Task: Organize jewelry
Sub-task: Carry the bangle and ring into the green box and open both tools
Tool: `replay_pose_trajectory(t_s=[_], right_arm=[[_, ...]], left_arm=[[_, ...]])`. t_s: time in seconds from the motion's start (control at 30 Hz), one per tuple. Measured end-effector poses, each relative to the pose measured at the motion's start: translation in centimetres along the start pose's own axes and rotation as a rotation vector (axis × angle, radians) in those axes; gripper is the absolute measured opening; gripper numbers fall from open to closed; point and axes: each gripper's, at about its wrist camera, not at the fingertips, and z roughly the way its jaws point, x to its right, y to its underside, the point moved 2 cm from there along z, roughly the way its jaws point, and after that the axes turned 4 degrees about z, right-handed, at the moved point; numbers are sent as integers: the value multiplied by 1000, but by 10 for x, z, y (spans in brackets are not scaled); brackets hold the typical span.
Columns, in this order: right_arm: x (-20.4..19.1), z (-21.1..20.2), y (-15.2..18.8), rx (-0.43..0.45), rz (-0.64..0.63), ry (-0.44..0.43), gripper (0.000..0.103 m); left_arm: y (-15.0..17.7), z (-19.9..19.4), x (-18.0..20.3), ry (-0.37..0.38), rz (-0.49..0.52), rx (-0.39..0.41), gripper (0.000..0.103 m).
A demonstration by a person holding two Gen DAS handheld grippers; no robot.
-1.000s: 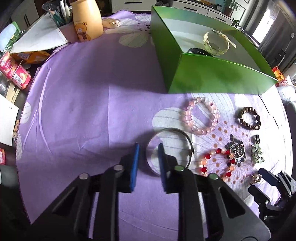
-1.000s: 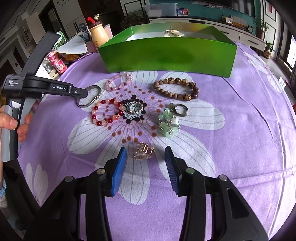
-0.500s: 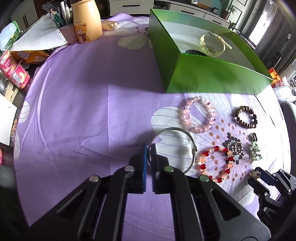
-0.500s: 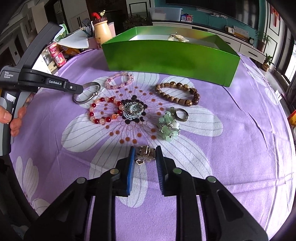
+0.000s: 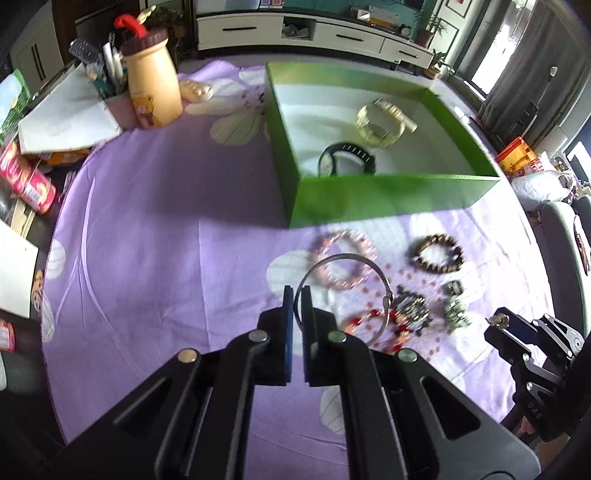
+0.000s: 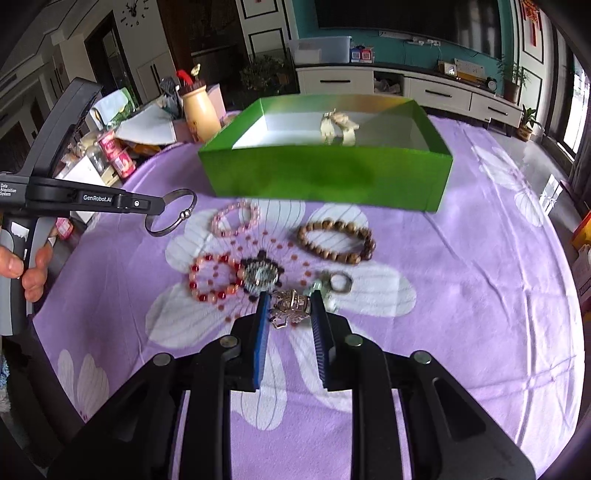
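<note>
L gripper clamped tight on silver bangle — lifted off purple cloth. R gripper nearly closed, pinching gold ring cluster — also lifted.

My right claw's fingers partly hide the green-bead ring; motion blur softens the pink bracelet beneath my lifted bangle.

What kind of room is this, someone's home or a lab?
Most likely a home living room: a long white TV cabinet against a teal wall, potted plants, a wall clock, and a table under a flowered purple cloth.
</note>
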Motion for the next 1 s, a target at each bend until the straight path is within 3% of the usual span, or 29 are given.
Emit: replay_pose_trajectory(t_s=[0.23, 0.47, 0.7, 1.0], right_arm=[[17, -8, -57, 86, 36, 14, 22], [37, 10, -110, 117, 62, 45, 22], [61, 52, -137, 68, 74, 103, 22], [82, 92, -143, 8, 89, 127, 22]], left_arm=[[-58, -17, 22, -2, 38, 70, 3], [-117, 10, 53, 11, 48, 71, 3], [-144, 68, 75, -1, 44, -7, 3], [-152, 115, 96, -47, 73, -75, 4]])
